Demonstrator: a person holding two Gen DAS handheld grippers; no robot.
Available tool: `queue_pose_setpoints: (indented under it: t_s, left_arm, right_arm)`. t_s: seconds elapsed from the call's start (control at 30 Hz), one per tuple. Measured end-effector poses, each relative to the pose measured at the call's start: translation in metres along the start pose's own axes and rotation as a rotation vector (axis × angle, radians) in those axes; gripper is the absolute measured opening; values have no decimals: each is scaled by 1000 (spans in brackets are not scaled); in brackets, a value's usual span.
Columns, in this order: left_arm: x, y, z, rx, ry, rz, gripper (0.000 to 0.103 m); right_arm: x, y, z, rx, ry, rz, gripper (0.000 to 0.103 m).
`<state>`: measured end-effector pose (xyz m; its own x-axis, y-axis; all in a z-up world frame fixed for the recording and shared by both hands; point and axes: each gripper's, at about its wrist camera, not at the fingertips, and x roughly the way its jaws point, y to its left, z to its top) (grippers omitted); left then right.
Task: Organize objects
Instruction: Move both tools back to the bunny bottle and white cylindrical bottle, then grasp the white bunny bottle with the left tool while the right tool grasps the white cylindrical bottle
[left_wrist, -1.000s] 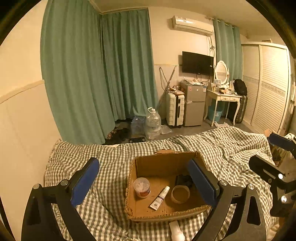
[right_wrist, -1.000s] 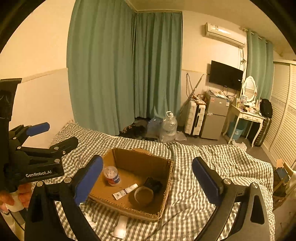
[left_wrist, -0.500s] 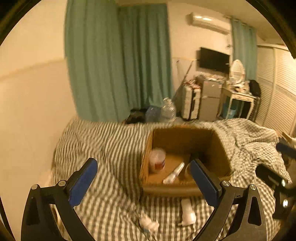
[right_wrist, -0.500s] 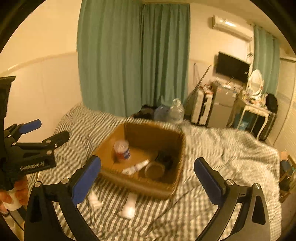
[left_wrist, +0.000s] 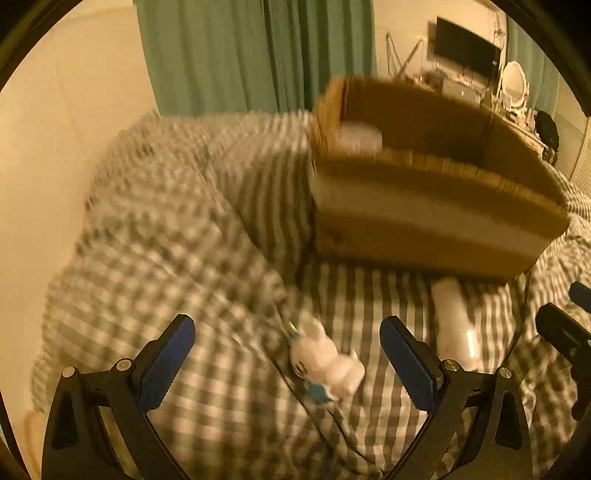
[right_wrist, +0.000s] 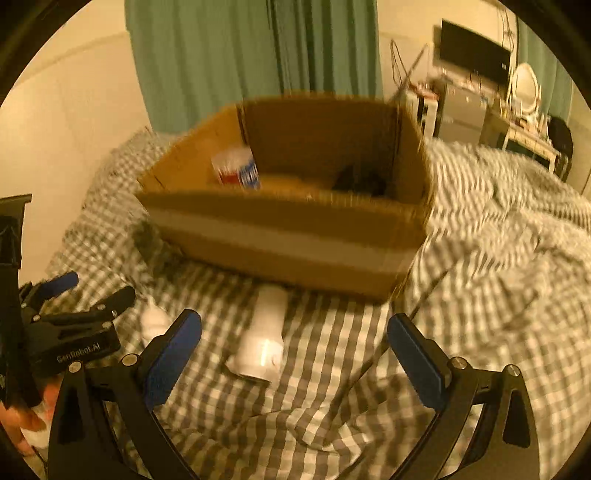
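Loose toiletries on the bed are what wants tidying: a small white squat plastic bottle (left_wrist: 325, 360) lies on its side on the green-and-white checked quilt (left_wrist: 177, 236), directly between the blue-padded fingers of the left claw (left_wrist: 287, 354), and a longer white soft plastic tube (right_wrist: 264, 332) lies just in front of the brown corrugated cardboard box (right_wrist: 288, 229), its far end close to the box's near wall. Both claws stand wide apart and hold nothing — the right claw (right_wrist: 294, 347) frames the tube much as the left frames the bottle, which suggests each is lined up to pick its own item. The box sits open-topped on the quilt, with a pale strip of tape across its front; inside, a round container with a red-and-blue label (right_wrist: 236, 171) stands near the left wall and a dark object sits at the right, too blurred to name. Judging by that, the box is the collecting place and two items remain outside it. The quilt is soft and rumpled, so the smooth rounded bottle may roll or sink as the fingers close. Green curtains (right_wrist: 229, 55) hang behind the bed.
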<state>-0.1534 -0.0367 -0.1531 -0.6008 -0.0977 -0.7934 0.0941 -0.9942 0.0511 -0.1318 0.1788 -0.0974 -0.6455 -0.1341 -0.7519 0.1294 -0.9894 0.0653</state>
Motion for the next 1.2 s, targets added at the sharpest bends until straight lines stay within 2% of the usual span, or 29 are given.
queue_pose_setpoints:
  t_s: [0.1, 0.17, 0.33, 0.37, 0.5, 0.53, 0.77, 0.9, 0.93, 1.03, 1.1, 1.2]
  left_arm:
    - [21, -11, -11, 35, 39, -16, 103]
    - [30, -16, -15, 52, 49, -29, 103]
    - [49, -24, -24, 66, 89, -104, 101]
    - [53, -25, -25, 67, 98, -113, 98]
    - [64, -28, -30, 87, 143, -149, 68]
    - [66, -30, -32, 99, 150, -156, 64]
    - [42, -33, -34, 127, 129, -192, 63]
    - [15, -32, -31, 155, 66, -165, 63]
    - [10, -30, -30, 154, 59, -166, 63]
    - [3, -23, -30, 148, 43, -155, 63]
    - [4, -22, -30, 143, 45, -151, 63]
    - [3, -22, -30, 131, 64, -162, 63]
  right_arm:
    - [23, 0, -12, -1, 40, -16, 100]
    - [36, -3, -18, 0, 76, -8, 96]
    - [54, -7, -25, 22, 127, 8, 95]
    - [57, -5, -26, 16, 132, 6, 95]
    - [62, 0, -27, 2, 153, 10, 92]
    - [64, 0, -28, 3, 157, 13, 92]
    - [75, 1, -28, 22, 186, 35, 83]
    - [89, 11, -26, -5, 212, 35, 78]
    - [94, 14, -26, -15, 224, 32, 74]
    - [106, 20, -28, -34, 252, 24, 71]
    - [110, 23, -28, -47, 257, 15, 66]
    - [108, 24, -31, -59, 253, 22, 46]
